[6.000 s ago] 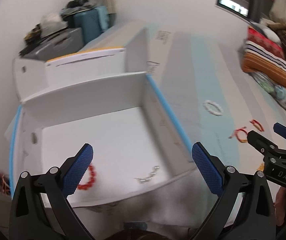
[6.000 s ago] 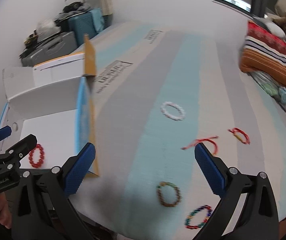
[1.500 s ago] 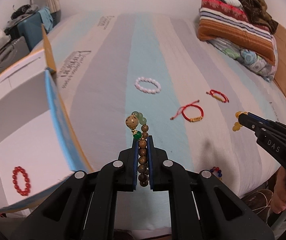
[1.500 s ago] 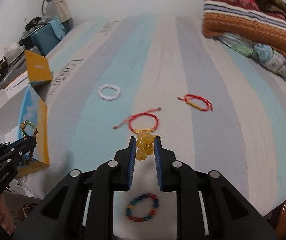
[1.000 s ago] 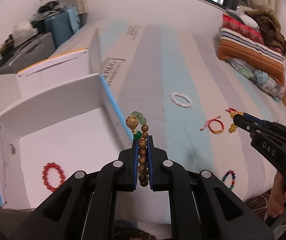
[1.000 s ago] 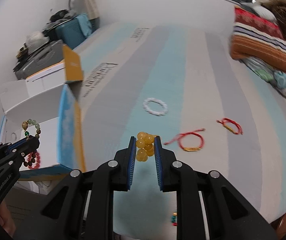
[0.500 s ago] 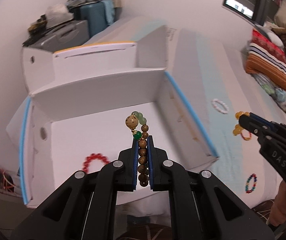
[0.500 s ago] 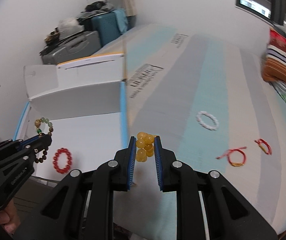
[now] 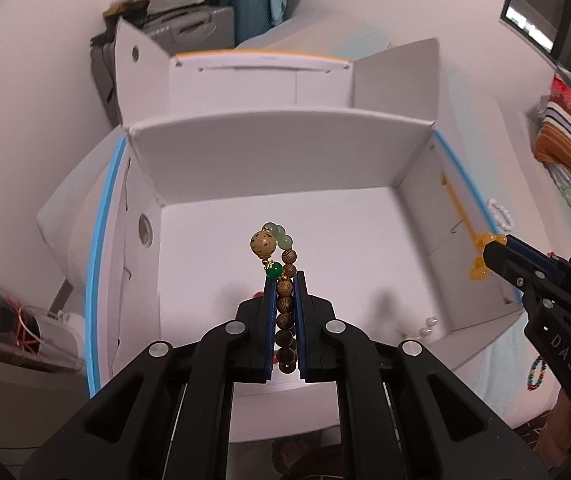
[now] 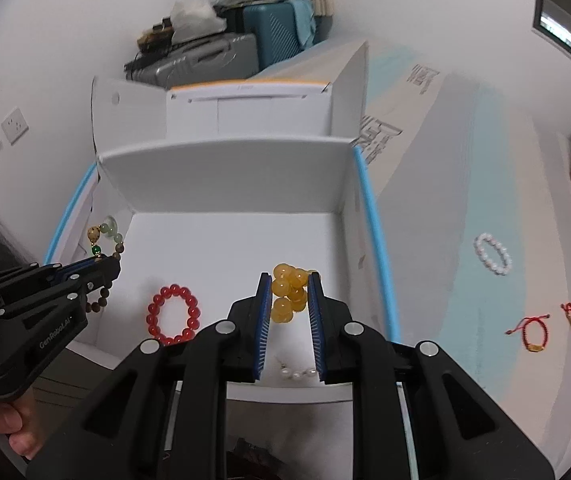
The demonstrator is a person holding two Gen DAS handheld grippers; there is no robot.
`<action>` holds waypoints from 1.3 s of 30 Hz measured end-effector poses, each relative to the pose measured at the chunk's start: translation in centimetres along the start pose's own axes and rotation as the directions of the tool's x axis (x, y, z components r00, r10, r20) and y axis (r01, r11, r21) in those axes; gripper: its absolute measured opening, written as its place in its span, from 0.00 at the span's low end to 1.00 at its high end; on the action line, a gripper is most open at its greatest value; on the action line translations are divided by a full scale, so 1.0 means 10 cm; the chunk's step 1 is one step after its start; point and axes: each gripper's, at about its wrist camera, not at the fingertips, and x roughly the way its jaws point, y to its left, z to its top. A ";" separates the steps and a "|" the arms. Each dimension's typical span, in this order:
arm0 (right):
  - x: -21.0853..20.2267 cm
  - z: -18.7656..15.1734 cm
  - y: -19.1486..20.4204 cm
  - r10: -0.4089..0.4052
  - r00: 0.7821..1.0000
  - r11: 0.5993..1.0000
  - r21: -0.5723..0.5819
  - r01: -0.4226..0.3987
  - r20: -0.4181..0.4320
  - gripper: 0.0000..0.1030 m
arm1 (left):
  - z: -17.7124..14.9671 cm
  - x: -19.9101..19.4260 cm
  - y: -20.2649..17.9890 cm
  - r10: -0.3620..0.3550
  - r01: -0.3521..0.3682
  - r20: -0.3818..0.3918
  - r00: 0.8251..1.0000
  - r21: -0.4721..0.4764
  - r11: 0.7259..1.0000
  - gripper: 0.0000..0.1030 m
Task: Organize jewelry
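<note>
Black tool point(image 9: 284, 312) with blue pads point(image 10: 262, 320), silver screws.

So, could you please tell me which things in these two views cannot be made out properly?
- Red bead bracelet: in the left wrist view, almost wholly hidden behind the left hand-held gripper.
- Wooden bead bracelet: its lower loop is hidden by the pads.
- Colourful bead bracelet: partly covered by the right hand-held gripper.
- Pearl piece: too small to identify.

White walls point(image 10: 65, 20), stacked suitcases point(image 10: 269, 28)
</note>
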 end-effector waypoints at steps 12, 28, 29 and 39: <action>0.51 -0.04 0.12 0.000 0.994 1.000 -0.018 -0.002 -0.108 0.17 | -0.06 0.34 0.18 0.056 -0.058 -0.083 0.995 -0.018 0.998 0.07; 0.92 -0.09 0.15 -0.035 0.978 0.999 -0.018 0.031 -0.204 0.17 | -0.05 0.60 0.24 0.087 -0.091 -0.160 0.983 -0.021 0.996 0.07; 0.93 -0.09 0.15 -0.033 0.978 0.999 -0.021 0.029 -0.208 0.17 | -0.06 0.61 0.24 0.087 -0.092 -0.162 0.983 -0.020 0.996 0.07; 0.66 -0.04 0.17 -0.027 0.990 0.999 -0.033 0.022 -0.136 0.44 | -0.03 0.33 0.24 0.117 -0.119 -0.083 0.990 -0.022 0.993 0.44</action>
